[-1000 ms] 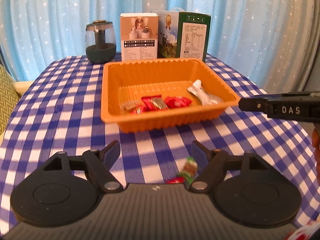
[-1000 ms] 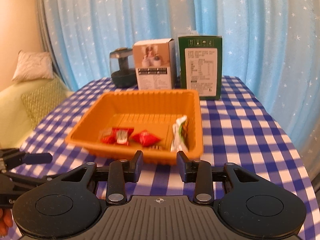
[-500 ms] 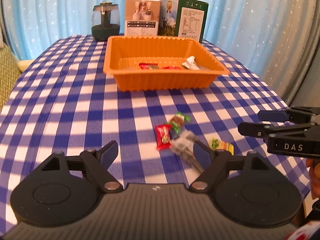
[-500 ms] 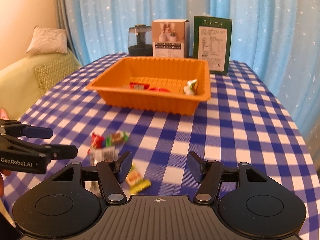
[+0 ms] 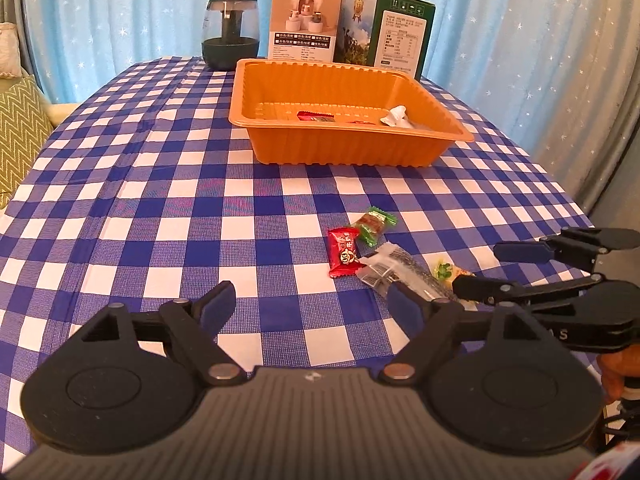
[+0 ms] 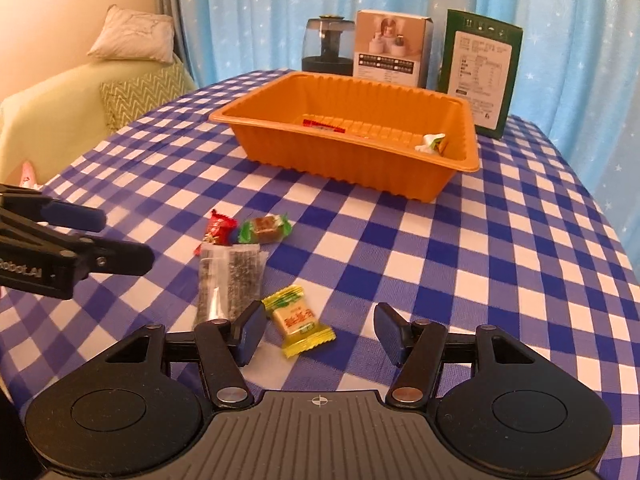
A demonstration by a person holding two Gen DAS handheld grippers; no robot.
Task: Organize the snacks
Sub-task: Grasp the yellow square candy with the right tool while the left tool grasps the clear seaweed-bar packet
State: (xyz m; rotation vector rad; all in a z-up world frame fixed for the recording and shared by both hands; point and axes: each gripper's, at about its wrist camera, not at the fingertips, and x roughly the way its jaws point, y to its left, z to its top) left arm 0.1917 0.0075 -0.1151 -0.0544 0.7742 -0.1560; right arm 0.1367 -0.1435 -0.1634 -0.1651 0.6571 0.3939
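Snacks lie in two places: some inside the orange tray (image 5: 344, 148), four loose on the checked bench (image 5: 160, 208) nearer the cameras.

Loose group, left wrist view: red candy (image 5: 343, 251), green-ended candy (image 5: 374, 222) just beyond it, clear packet with dark contents (image 5: 394, 272) touching the red one's near corner, yellow candy (image 5: 450, 271) to the right, partly hidden behind a finger of the right tool (image 5: 496, 268). Right wrist view shows the yellow candy (image 6: 299, 322) flat on the cloth, just ahead of and between the right tool (image 6: 316, 334) fingers, nearer the left finger. Clear packet (image 6: 230, 280) beside it, its near end hidden by that finger.

Right tool: jaws part open, nothing pressed between the pads, candy not gripped.

Left tool (image 5: 316, 306): jaws wide, holding nothing; bare cloth between the fingers. Its right fingertip overlaps the clear packet's near end in its own view; contact cannot be told. From the right wrist it enters at the left edge (image 6: 100, 236), above the cloth, well left of the packet.

Tray contents: a red wrapper (image 5: 315, 117) at mid floor, a white crumpled wrapper (image 5: 394, 116) toward the right wall; others low and unclear.

Behind the tray: dark glass jar (image 5: 230, 34), white box (image 5: 305, 24), green box (image 5: 394, 34), all upright. Blue starred curtain (image 5: 120, 12) beyond. Sofa with cushions (image 6: 132, 38) off the bench's left side.
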